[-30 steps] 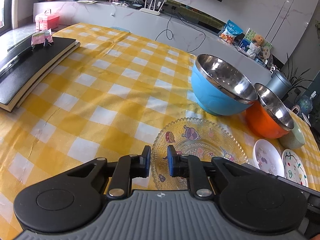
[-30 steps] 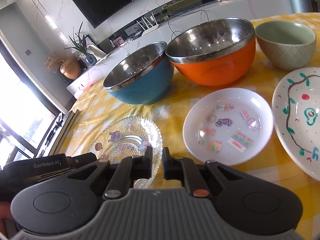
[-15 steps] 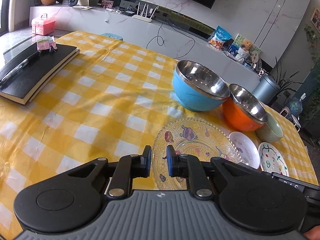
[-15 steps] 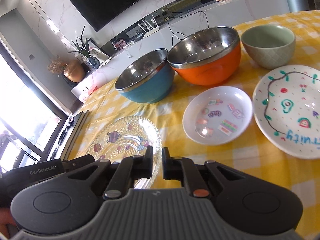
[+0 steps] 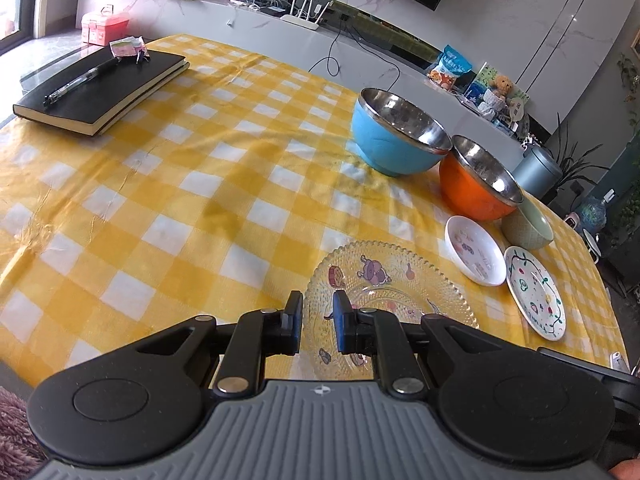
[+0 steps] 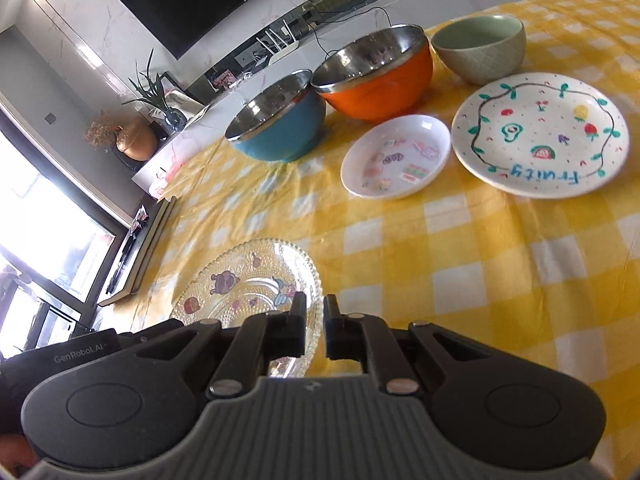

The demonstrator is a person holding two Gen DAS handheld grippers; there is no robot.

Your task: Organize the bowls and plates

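Note:
On the yellow checked tablecloth lie a clear glass plate with cartoon prints, a small white dish and a white "Fruity" plate. Behind them stand a blue steel-lined bowl, an orange bowl and a green bowl. My left gripper hovers over the glass plate's near left rim, jaws nearly shut and empty. My right gripper hangs above the glass plate's right edge, nearly shut and empty. The right view also shows the dish, "Fruity" plate and bowls.
A black notebook with a pen lies at the table's far left. A pink box stands on the floor ledge beyond. A white TV counter with a router and snacks runs behind the table. The table's near edge is close below both grippers.
Both grippers have pulled back and risen from the dishes, so more of the table shows. The jaws kept the same narrow gap. No dish has moved.

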